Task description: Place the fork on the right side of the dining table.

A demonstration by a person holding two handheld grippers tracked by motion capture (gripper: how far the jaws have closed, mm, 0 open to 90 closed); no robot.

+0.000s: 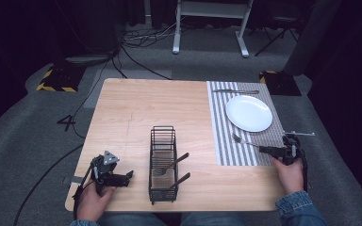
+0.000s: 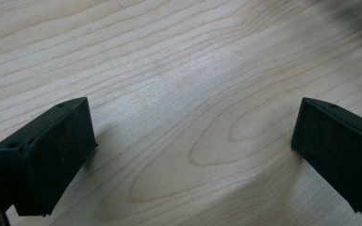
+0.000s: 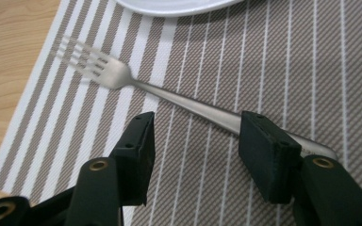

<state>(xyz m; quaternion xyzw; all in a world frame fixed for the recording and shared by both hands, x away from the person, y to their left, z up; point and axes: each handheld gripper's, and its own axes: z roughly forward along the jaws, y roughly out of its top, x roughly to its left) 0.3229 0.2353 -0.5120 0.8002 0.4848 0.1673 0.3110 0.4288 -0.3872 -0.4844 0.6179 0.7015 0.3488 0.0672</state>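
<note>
**Fork on placemat, right fingers spread over its handle**

Risk: the fork (image 3: pixel 169 96) lies flat on the striped placemat (image 3: pixel 264 56), so if you close at this height one pad may ride over the thin handle and skid it sideways toward the white plate (image 3: pixel 179 4). You could also drag the placemat itself.

Position: the handle runs slantwise behind the fingers (image 3: pixel 134 155) of your right gripper (image 3: pixel 195 150); it passes under the far pad, tines pointing off to the counter (image 1: pixel 136 113) edge of the mat. Fingers are spread, nothing pinched.

Left gripper (image 2: pixel 188 155): fingers wide apart over bare wood, holding nothing, well apart from the wire caddy (image 1: pixel 162 165), which carries two utensils.
</note>
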